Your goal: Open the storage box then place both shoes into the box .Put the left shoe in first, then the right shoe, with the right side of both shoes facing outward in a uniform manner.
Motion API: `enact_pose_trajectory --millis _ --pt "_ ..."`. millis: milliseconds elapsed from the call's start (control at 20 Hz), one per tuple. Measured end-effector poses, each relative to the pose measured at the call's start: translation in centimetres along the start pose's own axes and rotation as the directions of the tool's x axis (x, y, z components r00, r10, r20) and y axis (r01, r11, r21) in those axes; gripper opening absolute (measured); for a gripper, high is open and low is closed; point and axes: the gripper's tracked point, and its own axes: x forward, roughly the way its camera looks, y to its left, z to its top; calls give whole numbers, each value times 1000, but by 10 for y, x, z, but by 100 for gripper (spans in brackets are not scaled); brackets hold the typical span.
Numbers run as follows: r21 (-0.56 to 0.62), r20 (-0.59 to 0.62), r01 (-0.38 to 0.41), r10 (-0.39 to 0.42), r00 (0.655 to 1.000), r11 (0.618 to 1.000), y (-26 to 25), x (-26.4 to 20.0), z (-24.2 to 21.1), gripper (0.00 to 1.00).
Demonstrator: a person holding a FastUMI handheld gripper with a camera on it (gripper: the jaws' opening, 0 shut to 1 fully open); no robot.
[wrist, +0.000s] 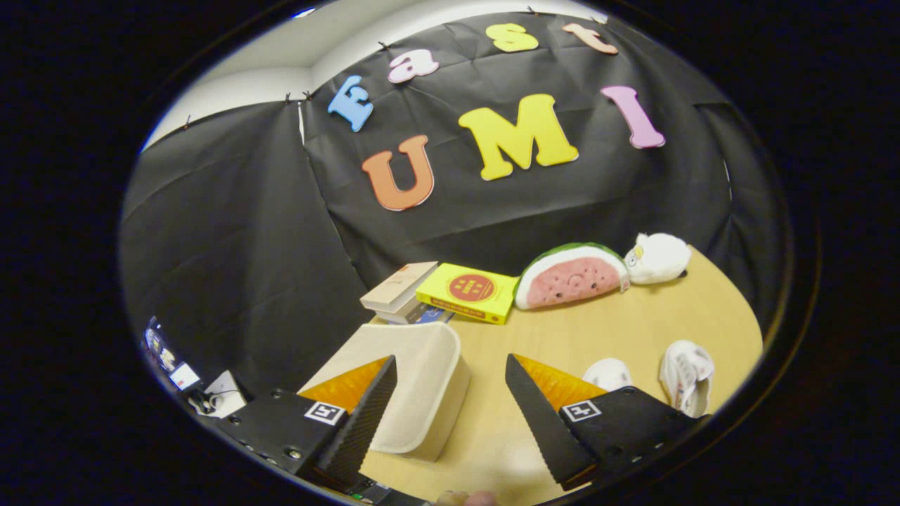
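Note:
A cream storage box (pixel 415 379) with its lid down sits on the wooden table (pixel 605 330), just ahead of my left finger and partly hidden by it. Two white shoes lie beyond my right finger: one (pixel 609 373) peeks out just above the fingertip, the other (pixel 687 374) lies further right near the table's edge. My gripper (pixel 450 369) is open, with bare tabletop showing between the fingers and nothing held.
Beyond the box lie a stack of books (pixel 401 289) and a yellow box (pixel 469 291). A watermelon-slice plush (pixel 571 275) and a white plush (pixel 657 258) sit at the far side against the black cloth wall. Small items lie below the table, left of the box.

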Motion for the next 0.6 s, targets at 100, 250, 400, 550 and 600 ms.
enact_pose_trajectory --millis 100,250,400,550,600 --pt "47 -49 -30 32 998 998 13 16 -19 96" --pt "157 -115 -42 61 992 987 20 37 -42 96" --pt "279 -183 -31 85 979 960 17 58 -65 96" --pt "364 -228 -46 137 964 930 21 73 -78 96" --pt "395 -238 -53 158 958 917 21 78 -82 96"
